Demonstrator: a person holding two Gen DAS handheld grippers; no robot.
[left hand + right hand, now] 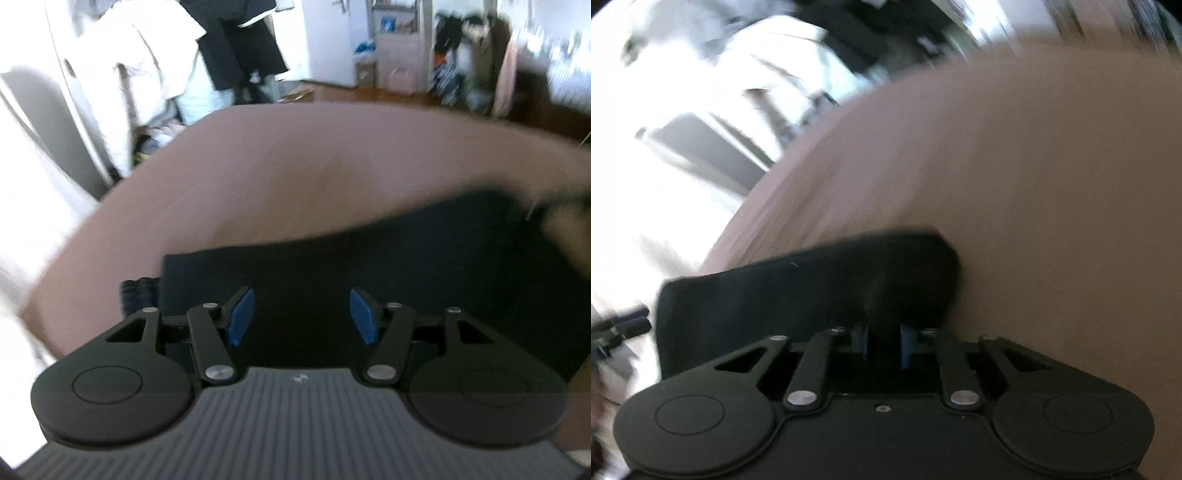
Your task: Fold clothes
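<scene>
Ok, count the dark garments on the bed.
1: a dark garment lies flat on the pink bed, its edge pinched in the right gripper. Blur may hide others.

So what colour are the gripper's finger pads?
Blue pads, clearest in the left wrist view.

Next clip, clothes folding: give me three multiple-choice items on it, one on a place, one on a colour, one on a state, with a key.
1. Where does the dark garment lie?
A. on the pinkish bed sheet
B. on a hanger
C. in a basket

2. What colour are the pads on the fingers?
A. red
B. blue
C. white

3. How does the right gripper stand?
A. wide open, empty
B. out of view
C. shut on dark cloth

Key: A, the sheet shows around the garment; B, blue pads in both views; C, cloth bunched between nearly closed pads.
</scene>
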